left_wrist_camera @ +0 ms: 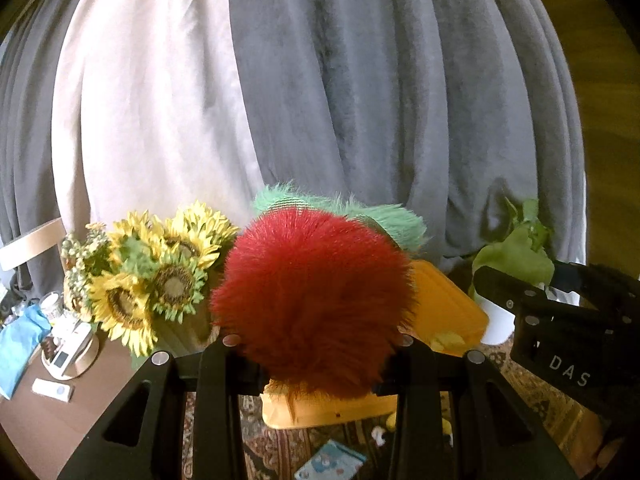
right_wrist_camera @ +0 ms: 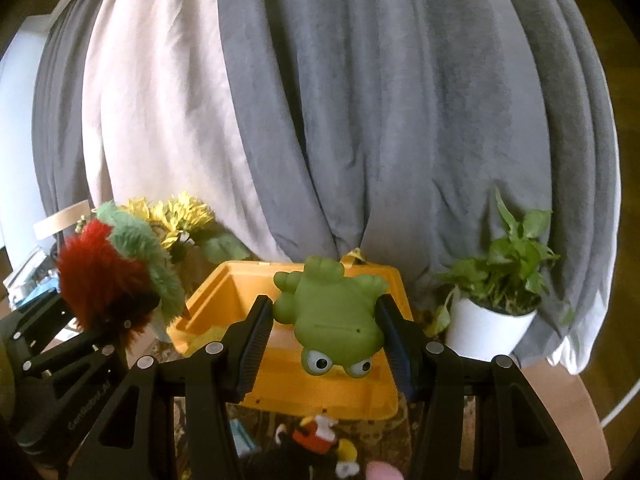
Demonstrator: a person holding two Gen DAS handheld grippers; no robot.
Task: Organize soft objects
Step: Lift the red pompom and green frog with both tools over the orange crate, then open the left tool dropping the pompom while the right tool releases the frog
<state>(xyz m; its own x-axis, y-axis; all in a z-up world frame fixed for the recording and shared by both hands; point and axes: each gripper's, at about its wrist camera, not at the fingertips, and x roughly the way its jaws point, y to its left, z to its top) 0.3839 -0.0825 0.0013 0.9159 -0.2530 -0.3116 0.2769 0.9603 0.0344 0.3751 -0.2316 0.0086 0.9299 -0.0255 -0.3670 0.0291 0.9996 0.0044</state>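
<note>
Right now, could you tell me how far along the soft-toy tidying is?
Midway, it seems. Done: something yellow already lies in the orange bin. In hand: the left gripper holds a red-and-green furry toy, and the right gripper holds a green frog over the bin. Left: small toys on the rug.

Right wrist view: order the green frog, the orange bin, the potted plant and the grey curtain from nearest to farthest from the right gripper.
1. green frog, gripped between the right gripper fingers
2. orange bin, just beyond, below the frog
3. potted plant, farther right
4. grey curtain, the backdrop
</note>
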